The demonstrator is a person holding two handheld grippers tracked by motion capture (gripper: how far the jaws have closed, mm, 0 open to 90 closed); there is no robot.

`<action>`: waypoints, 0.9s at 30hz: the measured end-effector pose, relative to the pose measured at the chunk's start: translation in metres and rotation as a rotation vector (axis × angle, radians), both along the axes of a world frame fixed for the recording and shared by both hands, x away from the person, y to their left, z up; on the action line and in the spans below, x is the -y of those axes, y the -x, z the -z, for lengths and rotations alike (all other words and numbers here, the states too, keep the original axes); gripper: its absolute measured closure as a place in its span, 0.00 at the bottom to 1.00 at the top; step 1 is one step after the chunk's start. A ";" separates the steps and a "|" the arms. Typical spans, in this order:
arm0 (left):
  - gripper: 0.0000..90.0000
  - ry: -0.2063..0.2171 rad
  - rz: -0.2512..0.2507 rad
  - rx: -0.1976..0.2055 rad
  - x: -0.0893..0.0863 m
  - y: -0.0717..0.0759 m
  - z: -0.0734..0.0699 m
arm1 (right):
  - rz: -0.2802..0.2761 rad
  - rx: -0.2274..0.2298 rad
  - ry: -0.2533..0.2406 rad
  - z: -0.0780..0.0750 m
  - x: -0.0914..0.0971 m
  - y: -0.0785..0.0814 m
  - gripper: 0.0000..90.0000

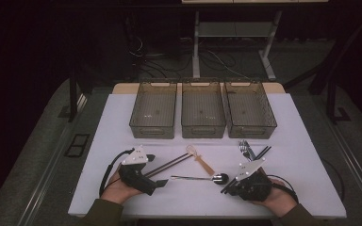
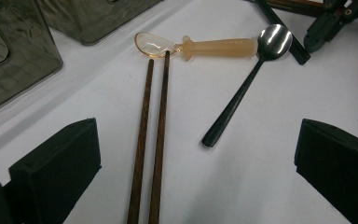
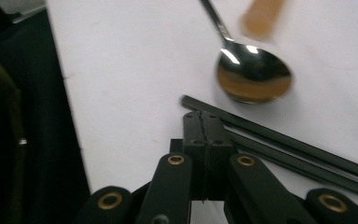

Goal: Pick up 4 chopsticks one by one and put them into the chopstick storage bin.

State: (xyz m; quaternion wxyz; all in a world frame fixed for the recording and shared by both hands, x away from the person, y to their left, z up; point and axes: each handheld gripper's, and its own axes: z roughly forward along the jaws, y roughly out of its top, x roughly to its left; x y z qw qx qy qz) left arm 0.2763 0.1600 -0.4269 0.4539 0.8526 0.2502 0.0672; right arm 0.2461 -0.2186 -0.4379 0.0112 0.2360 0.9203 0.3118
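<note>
Right gripper [image 3: 204,122]: jaws closed flat together, nothing between them, just beside slim black chopsticks [image 3: 279,140] and a glossy metal spoon [image 3: 253,74]. Left gripper [image 1: 156,170]: jaws wide over paired wooden chopsticks [image 2: 151,140]; bare table [image 2: 270,177] around.

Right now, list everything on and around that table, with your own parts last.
bins: three, smoky clear, in a row at the table's far side.
brown chopsticks: one pair, left of centre, tips by the amber spoon.
amber spoon: one, translucent plastic, centre.
metal spoon: one, shiny bowl with dark handle, centre.
black chopsticks: one pair, right side, beside the right gripper.
forks: silver, count unclear, right side.
table: one, white.
left gripper: black, fingers open.
right gripper: black, fingers shut, nothing between them.
hands: two, at the near edge.
</note>
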 end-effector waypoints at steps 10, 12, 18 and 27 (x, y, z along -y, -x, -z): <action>0.00 -0.002 0.001 0.001 0.000 0.000 0.000 | 0.009 0.006 -0.059 -0.008 0.003 0.000 1.00; 0.00 -0.003 0.003 0.002 0.000 0.000 0.000 | -0.016 0.016 -0.060 -0.009 -0.005 0.006 1.00; 0.00 -0.007 0.004 0.000 0.001 -0.001 0.001 | -0.041 0.026 -0.091 -0.007 -0.022 0.007 1.00; 0.00 -0.004 0.006 0.002 0.001 0.000 0.000 | -0.023 0.004 -0.042 0.003 -0.032 0.003 1.00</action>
